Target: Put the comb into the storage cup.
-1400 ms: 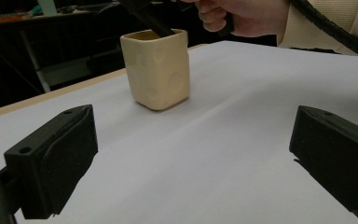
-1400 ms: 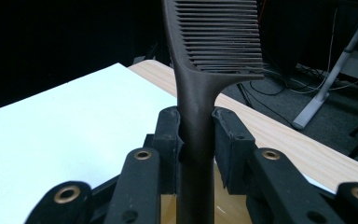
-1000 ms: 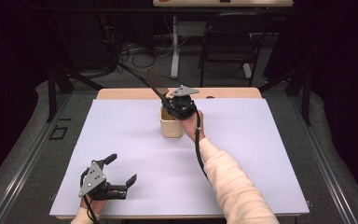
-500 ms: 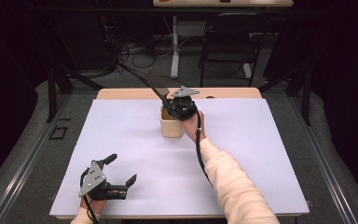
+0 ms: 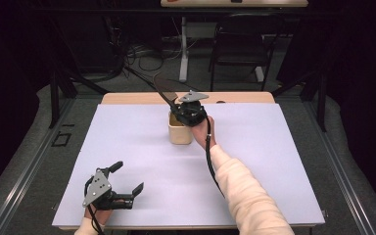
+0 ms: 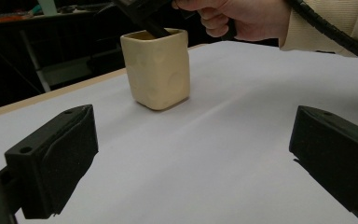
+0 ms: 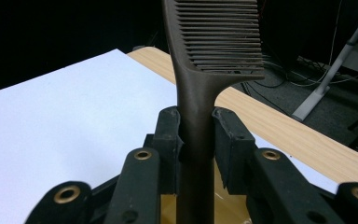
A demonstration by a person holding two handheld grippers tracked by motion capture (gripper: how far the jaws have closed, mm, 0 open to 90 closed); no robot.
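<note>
Comb [image 7: 200, 93] clamped by right tongs [image 7: 196, 135] over cream cup [image 5: 180, 132].
Handle descends into cup; left tongs [image 5: 127, 183] rest wide on bench [image 5: 274, 147].

A cup [image 5: 180, 133] stands on the desk [image 5: 274, 161] toward its far edge, near the middle. Directly above it sits the right gripper [image 5: 190, 113], with a comb [image 5: 162, 92] rising from between its jaws and slanting up to the left, its lower end inside the cup. The left gripper [image 5: 127, 185] lies at the near left corner, well apart from the cup.
</note>
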